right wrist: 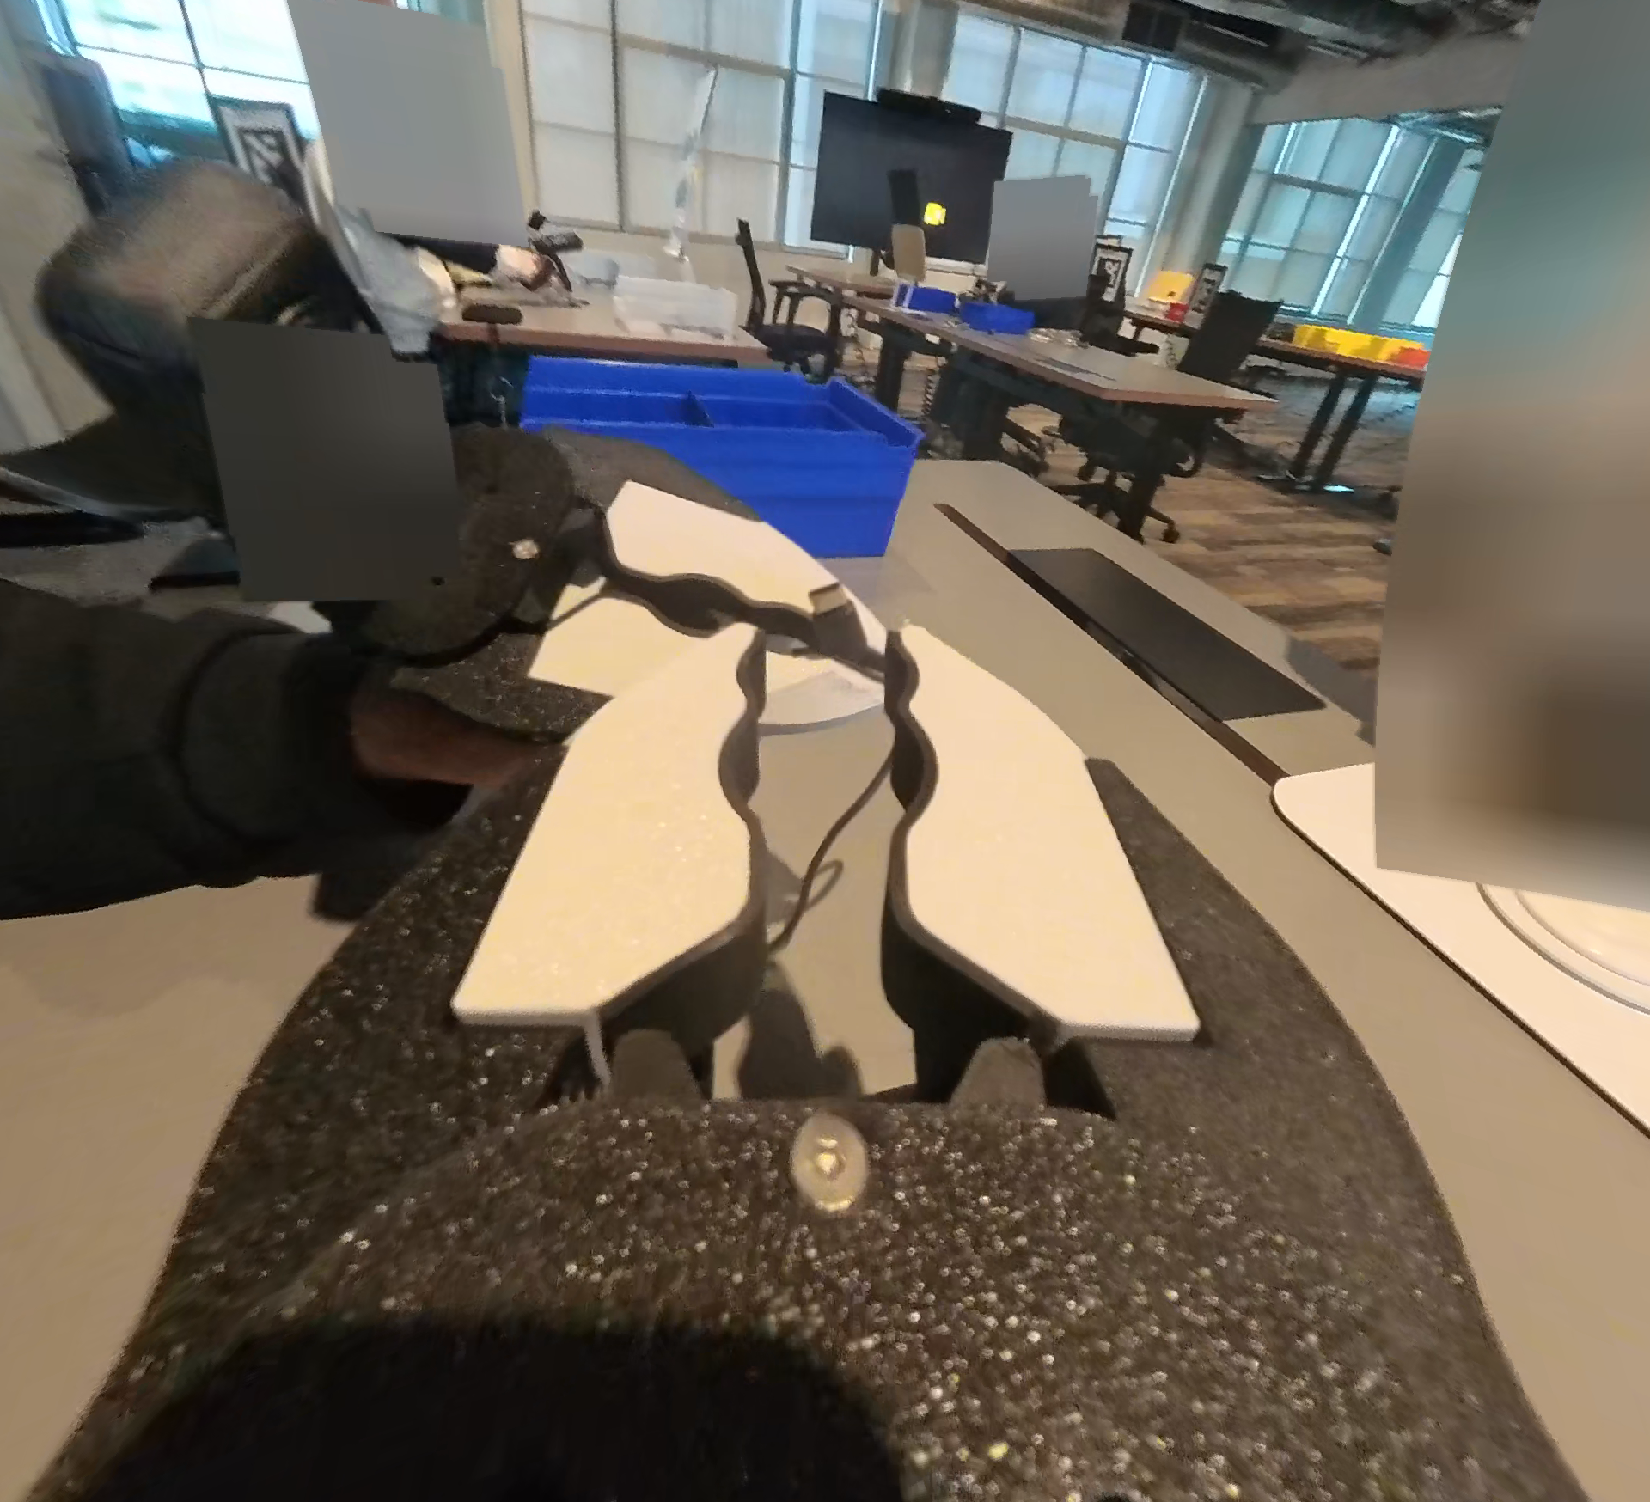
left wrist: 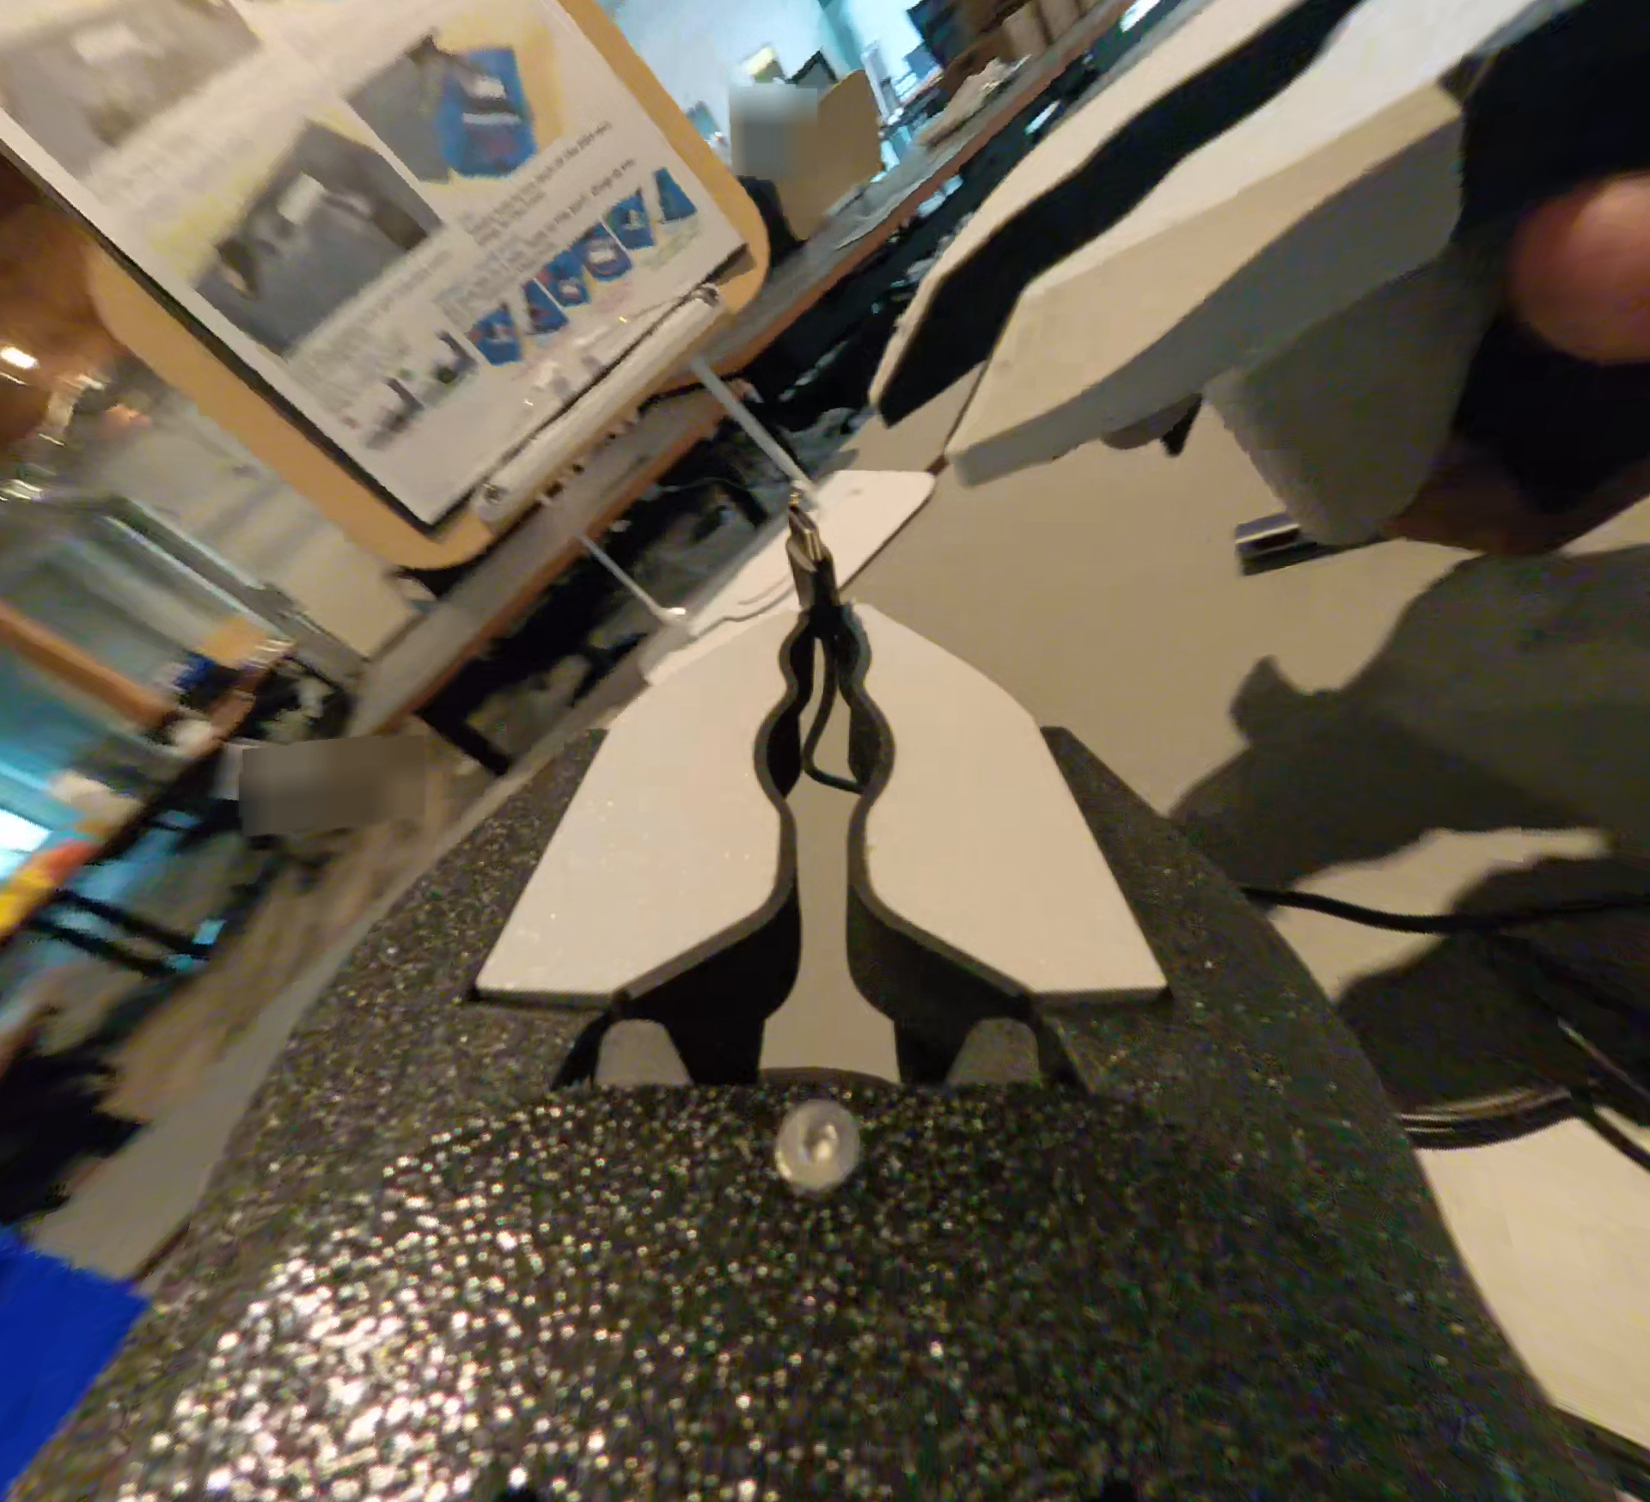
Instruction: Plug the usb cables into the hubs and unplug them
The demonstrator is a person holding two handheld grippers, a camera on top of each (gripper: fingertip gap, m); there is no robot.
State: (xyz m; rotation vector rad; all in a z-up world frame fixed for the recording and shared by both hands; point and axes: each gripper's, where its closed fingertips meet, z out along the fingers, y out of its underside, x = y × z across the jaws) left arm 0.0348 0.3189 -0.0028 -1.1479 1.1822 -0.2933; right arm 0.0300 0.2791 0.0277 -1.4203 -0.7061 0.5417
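Left wrist view: a black plug [left wrist: 811,566] is pinched at the tips of the left gripper [left wrist: 826,627], near the middle of the frame. Its metal end sticks out past the fingers [left wrist: 964,790], and its thin cable [left wrist: 826,736] loops back between them. The plug is held up over the grey counter [left wrist: 1089,611].

In the right wrist view the same plug [right wrist: 835,611] is seen just past the tips of the right gripper [right wrist: 821,660], a little above the middle. The right fingers [right wrist: 625,834] are spread apart and nothing is held in them. The cable [right wrist: 830,825] hangs down through the gap.

No hub can be made out for sure in either view, so the port must be found first.

The plug is held only by the very tips, so it could be twisted or dropped if it is pushed in crooked. The loose cable could be caught by the right fingers and the plug pulled free.

A blue bin [right wrist: 741,432] sits past the counter, above the middle of the right wrist view. It is split into parts, and nothing can be seen inside it.
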